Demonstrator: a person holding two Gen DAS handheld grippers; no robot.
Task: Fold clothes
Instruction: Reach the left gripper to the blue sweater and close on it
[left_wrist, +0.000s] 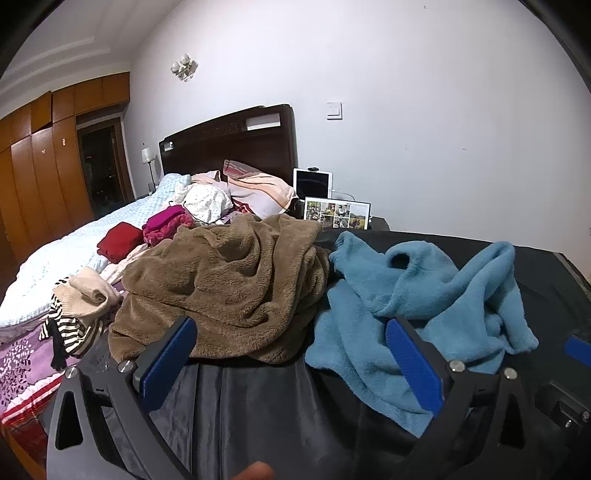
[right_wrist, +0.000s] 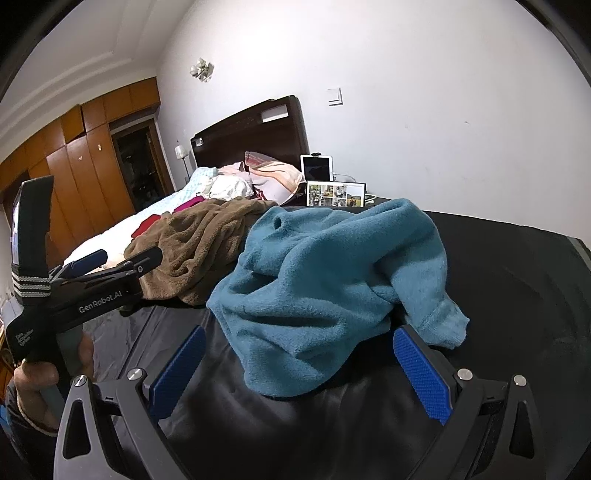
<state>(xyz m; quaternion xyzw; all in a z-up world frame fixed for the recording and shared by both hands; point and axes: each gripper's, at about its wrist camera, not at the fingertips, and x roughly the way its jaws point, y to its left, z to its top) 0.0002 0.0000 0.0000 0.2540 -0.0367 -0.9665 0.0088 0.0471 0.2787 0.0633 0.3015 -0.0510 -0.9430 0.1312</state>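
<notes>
The blue fleece garment (right_wrist: 325, 280) lies crumpled on the black worktop (right_wrist: 517, 266), brown fleece (left_wrist: 225, 273) at its nine o'clock. Left claw (left_wrist: 295, 365) and right claw (right_wrist: 306, 373) hover released, empty; whichever garment is next needs spreading flat.

— What sort of place am I steering through?

— A lived-in bedroom, from my feed. I see a bed (left_wrist: 74, 251) with a dark wooden headboard (left_wrist: 229, 144), pillows (left_wrist: 258, 188), and loose clothing heaped on it.

— Anything else homely?

— A tall wooden wardrobe (left_wrist: 40, 166), a bedside lamp (left_wrist: 147, 157), a wall sconce (left_wrist: 184, 67), a light switch (left_wrist: 334, 110), and a photo collage frame (left_wrist: 337, 214) beside a tablet (left_wrist: 312, 184).
</notes>
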